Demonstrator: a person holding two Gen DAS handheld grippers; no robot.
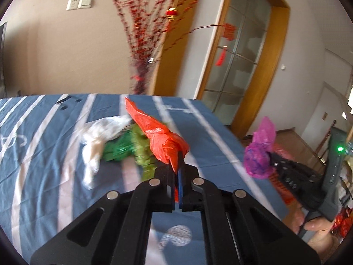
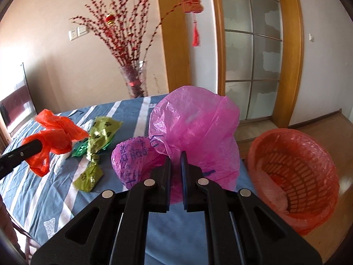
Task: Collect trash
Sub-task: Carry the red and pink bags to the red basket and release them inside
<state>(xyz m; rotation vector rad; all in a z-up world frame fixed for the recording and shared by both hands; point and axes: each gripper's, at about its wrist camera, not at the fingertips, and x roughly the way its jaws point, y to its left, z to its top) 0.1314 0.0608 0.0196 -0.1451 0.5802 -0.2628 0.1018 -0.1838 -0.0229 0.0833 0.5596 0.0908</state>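
My left gripper (image 1: pixel 179 167) is shut on an orange-red plastic bag (image 1: pixel 158 132) and holds it above the blue striped bed (image 1: pixel 44 143). It also shows in the right wrist view (image 2: pixel 38 145) with the red bag (image 2: pixel 55 130). My right gripper (image 2: pixel 176 161) is shut on a pink plastic bag (image 2: pixel 194 128), held above the bed's right edge; it shows in the left wrist view (image 1: pixel 270 156) with the pink bag (image 1: pixel 260 152). A white bag (image 1: pixel 99 137), a green foil wrapper (image 1: pixel 119 148) and an olive paw-print bag (image 2: pixel 97 141) lie on the bed.
A red basket lined with a red bag (image 2: pixel 295 172) stands on the wooden floor right of the bed. A glass vase with red branches (image 2: pixel 134 81) stands behind the bed by a wooden-framed glass door (image 2: pixel 253 55).
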